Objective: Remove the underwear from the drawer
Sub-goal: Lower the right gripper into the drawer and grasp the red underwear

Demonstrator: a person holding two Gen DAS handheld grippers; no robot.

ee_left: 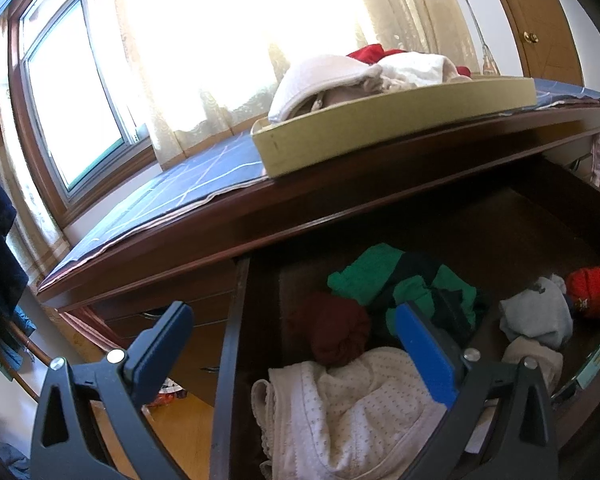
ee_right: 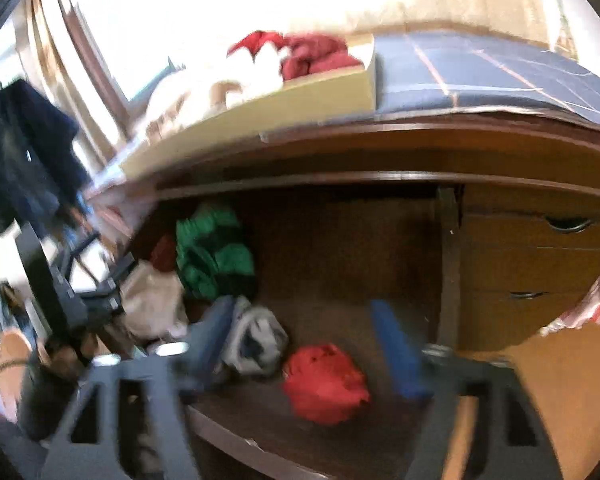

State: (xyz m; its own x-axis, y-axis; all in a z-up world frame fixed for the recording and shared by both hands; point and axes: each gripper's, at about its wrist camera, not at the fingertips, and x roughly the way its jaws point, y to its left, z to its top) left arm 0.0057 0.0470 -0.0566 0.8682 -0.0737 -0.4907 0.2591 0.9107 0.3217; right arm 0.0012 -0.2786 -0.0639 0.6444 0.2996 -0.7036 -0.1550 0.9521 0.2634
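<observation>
Both grippers hover over the open drawer (ee_left: pixel 500 216), jaws apart and empty: the left gripper (ee_left: pixel 296 340) above a white dotted garment (ee_left: pixel 352 412), the right gripper (ee_right: pixel 304 344) above red underwear (ee_right: pixel 326 382) near the drawer's front edge.

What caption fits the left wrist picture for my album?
Open left gripper straddles the side wall of the open drawer, above a dotted white garment.

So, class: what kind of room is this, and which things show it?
Probably a bedroom: a dark wooden dresser with its open drawer full of underwear, beside a lace-curtained window.
</observation>
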